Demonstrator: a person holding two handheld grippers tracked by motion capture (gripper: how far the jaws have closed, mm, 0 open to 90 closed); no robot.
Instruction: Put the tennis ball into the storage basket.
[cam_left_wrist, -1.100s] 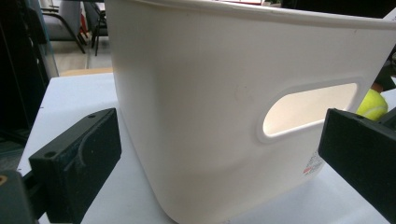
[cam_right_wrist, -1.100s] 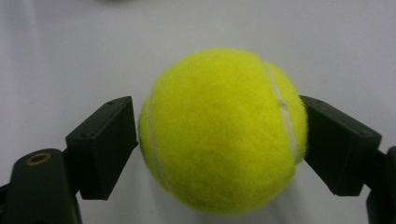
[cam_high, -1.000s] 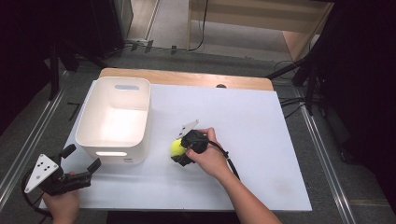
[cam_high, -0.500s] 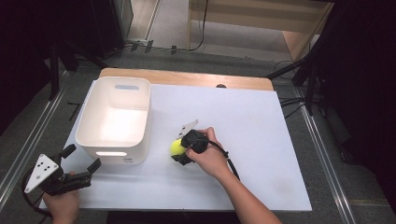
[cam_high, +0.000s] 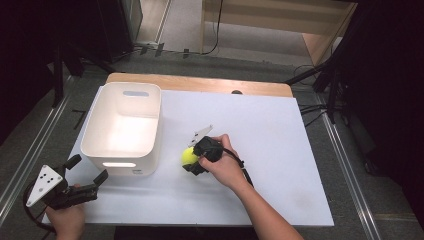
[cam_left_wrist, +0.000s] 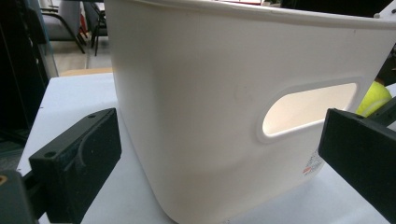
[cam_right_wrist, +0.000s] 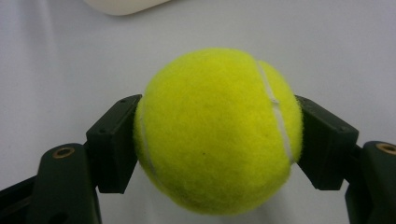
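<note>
My right claw (cam_right_wrist: 217, 140) had clamped the tennis ball (cam_right_wrist: 217, 128) between its pads, low over the table (cam_high: 280, 130). Lifting and dropping it into the white bin (cam_high: 145, 90), up-left of that claw, remained. My left claw (cam_high: 87, 175) gaped empty.

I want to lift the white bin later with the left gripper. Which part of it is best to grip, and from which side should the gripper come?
Probably the near short wall of the white bin, at its handle slot. The left gripper, jaws open, already faces that wall from the person's side. The slot leaves a thin strip of rim above it that one jaw could hook under; the smooth, rounded walls look too wide to clamp.
</note>
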